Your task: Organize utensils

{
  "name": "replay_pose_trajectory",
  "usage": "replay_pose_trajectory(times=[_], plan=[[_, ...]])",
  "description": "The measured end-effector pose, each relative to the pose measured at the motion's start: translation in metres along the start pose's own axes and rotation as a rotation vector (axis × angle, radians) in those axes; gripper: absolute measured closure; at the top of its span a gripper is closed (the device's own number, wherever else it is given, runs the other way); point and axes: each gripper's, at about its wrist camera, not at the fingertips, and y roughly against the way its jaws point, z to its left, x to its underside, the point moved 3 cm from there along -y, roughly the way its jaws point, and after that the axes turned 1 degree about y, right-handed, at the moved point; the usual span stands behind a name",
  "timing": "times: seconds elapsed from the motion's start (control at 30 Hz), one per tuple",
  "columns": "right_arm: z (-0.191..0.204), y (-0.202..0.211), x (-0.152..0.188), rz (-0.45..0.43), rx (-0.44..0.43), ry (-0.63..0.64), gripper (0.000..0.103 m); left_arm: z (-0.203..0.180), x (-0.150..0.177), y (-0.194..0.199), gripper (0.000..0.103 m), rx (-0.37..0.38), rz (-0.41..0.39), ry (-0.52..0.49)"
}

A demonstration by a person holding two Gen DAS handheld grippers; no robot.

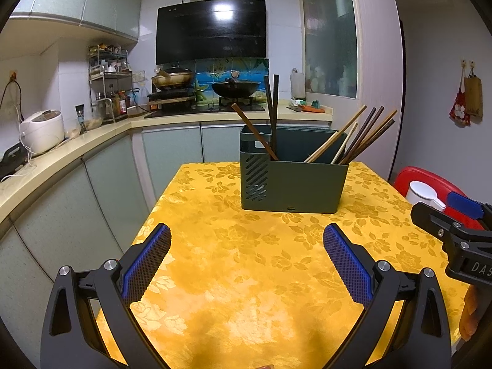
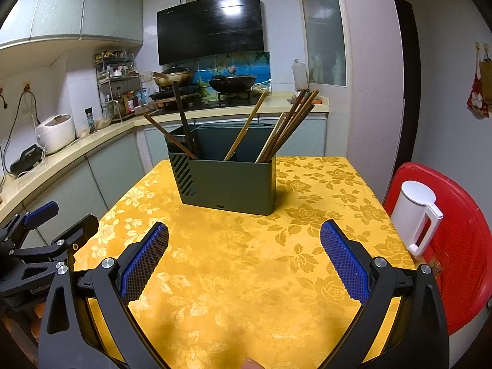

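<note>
While both pairs of tongs hang low over the near end of the table, neither has hold of anything. The left gripper has its blue-padded fingers spread wide with only yellow cloth between them, and the right gripper is spread just as wide and is likewise empty. Each shows at the edge of the other's view, off to the side.

The tablecloth is golden yellow with a woven rose pattern. Toward its far end stands the utensil holder, a dark green rectangular box with diagonal vent slots on its left end wall and a taller back section. Its left compartment holds a few dark brown chopsticks, two nearly upright and one slanting to the left. On the right side a larger bunch of chopsticks, some pale wood and some dark, fans out leaning to the right.

Right of the table a white kettle sits on a red stool. Beyond, the kitchen counter carries a white rice cooker and two woks on the stove under a black range hood.
</note>
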Motion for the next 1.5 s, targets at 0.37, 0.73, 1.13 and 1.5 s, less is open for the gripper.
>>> replay_pose_trajectory(times=[0.37,0.73,1.13,1.5], plan=[[-0.0008,0.0005,-0.0010,-0.002,0.005,-0.002,0.007,0.0020,-0.0001,-0.0008,0.007,0.001,0.009,0.020],[0.0001,0.0009,-0.0015,0.000,0.004,-0.001,0.007,-0.0006,0.0004,0.0004,0.007,0.010,-0.001,0.011],[0.0003,-0.0025,-0.0002,0.012,0.005,0.002,0.007,-0.0028,-0.0006,0.0012,0.007,0.028,-0.021,0.013],[-0.0018,-0.0072,0.0022,0.024,0.007,-0.005,0.007,-0.0044,0.0050,-0.0080,0.007,-0.015,0.003,-0.010]])
